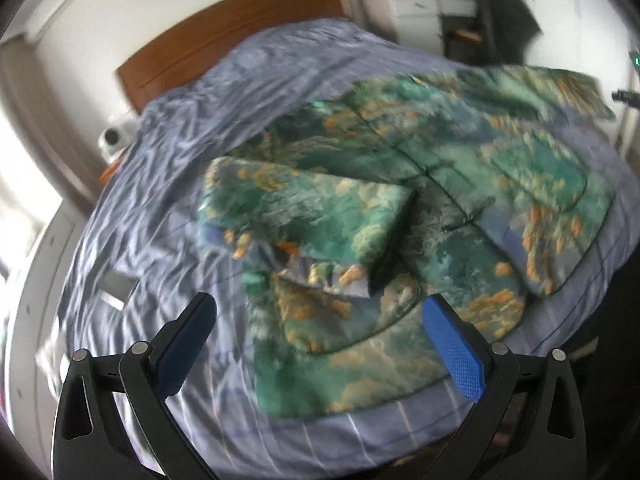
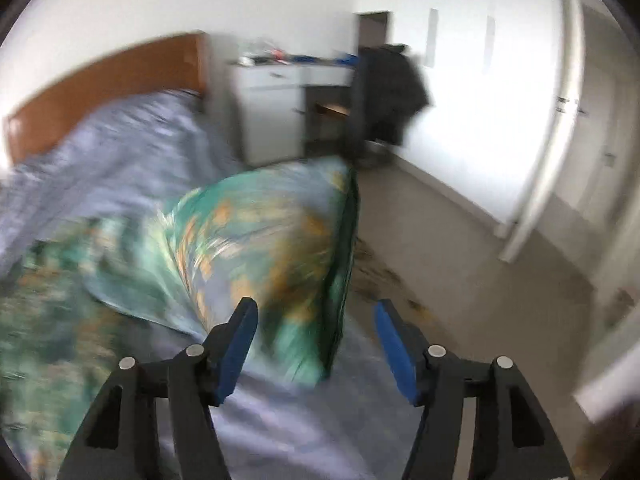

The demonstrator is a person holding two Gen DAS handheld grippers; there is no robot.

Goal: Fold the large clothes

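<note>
A large padded jacket (image 1: 460,184) in green, blue and orange print lies spread on the bed. Its left sleeve (image 1: 304,216) is folded in across the front. The other sleeve (image 1: 560,88) stretches toward the far right edge of the bed. My left gripper (image 1: 320,320) is open and empty, raised above the jacket's near hem. In the right wrist view a sleeve (image 2: 272,240) lies at the bed's right edge. My right gripper (image 2: 316,324) is open and empty, just above its near end. Both views are motion-blurred.
The bed has a wrinkled blue-grey striped cover (image 1: 168,208) and a wooden headboard (image 1: 224,32). A white nightstand (image 2: 276,112), a dark chair with clothes (image 2: 384,96) and carpeted floor (image 2: 432,240) lie to the right. A white door frame (image 2: 540,160) stands further right.
</note>
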